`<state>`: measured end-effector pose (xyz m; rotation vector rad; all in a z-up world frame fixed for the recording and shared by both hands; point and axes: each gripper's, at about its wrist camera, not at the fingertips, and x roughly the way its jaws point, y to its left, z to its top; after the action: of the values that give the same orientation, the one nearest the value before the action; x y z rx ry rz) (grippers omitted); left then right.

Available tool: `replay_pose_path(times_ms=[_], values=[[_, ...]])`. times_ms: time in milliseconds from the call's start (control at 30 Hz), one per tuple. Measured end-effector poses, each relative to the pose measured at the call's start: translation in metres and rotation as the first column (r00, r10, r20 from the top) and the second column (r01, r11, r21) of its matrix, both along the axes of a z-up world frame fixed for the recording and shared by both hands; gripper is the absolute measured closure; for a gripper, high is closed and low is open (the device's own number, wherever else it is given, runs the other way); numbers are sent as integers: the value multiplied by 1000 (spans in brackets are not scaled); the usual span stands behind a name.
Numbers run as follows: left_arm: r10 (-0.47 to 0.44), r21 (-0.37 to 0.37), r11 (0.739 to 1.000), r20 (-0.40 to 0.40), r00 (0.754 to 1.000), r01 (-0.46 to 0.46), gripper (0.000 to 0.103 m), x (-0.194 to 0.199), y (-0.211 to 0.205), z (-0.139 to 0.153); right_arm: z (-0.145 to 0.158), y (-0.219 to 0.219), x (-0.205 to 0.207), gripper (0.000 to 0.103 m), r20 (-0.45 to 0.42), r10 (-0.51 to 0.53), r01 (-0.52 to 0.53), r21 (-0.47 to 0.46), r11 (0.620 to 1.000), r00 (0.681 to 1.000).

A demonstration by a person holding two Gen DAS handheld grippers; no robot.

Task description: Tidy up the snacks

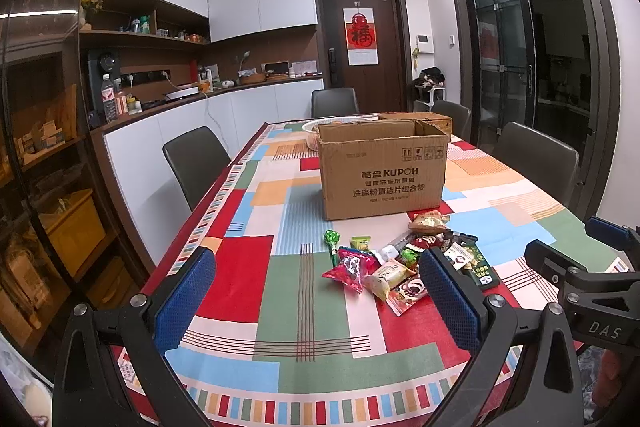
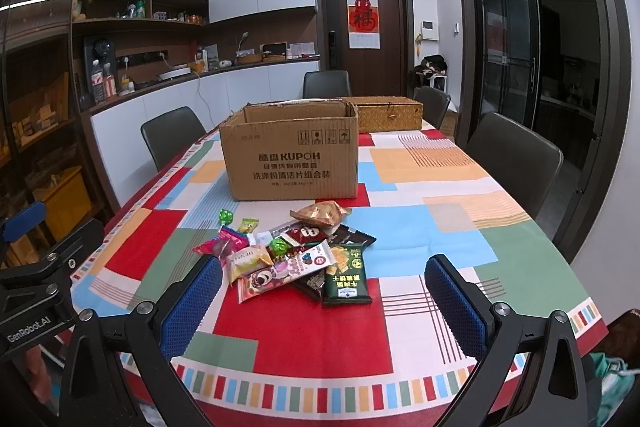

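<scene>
A pile of wrapped snacks (image 1: 404,263) lies on the patchwork tablecloth, also in the right wrist view (image 2: 296,255). It holds a dark green packet (image 2: 346,277), a red packet (image 1: 348,269), a green lollipop (image 1: 331,239) and a tan pouch (image 2: 322,213). An open cardboard box (image 1: 382,171) stands upright just behind the pile, also in the right wrist view (image 2: 290,153). My left gripper (image 1: 316,299) is open and empty, above the table's near edge, before the pile. My right gripper (image 2: 322,303) is open and empty, just short of the pile.
A woven basket (image 2: 390,113) and a bowl (image 1: 316,129) sit behind the box. Dark chairs (image 1: 196,163) (image 2: 514,157) line both long sides and the far end. A counter with bottles runs along the left wall. The right gripper's body shows at the right of the left wrist view (image 1: 592,283).
</scene>
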<state>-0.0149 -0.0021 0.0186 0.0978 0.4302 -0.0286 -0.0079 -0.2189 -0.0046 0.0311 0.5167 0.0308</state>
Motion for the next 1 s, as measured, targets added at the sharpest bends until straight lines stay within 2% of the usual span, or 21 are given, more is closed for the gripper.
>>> replay_pose_path(times_ms=[333,667,1000], values=[[-15,2,1000,-11,1000,15,0,1,-2,-6,-1,0,1,0,-7,0,0,0,1000,1000],[-120,62,991,-40,992,122,0,18,-16,-21,-13,-2,12,0,-43,-2,1,-20,1000,999],[-169,116,977,-72,983,176,13,52,-30,-48,-33,-7,41,1,-77,12,-15,-39,999,997]])
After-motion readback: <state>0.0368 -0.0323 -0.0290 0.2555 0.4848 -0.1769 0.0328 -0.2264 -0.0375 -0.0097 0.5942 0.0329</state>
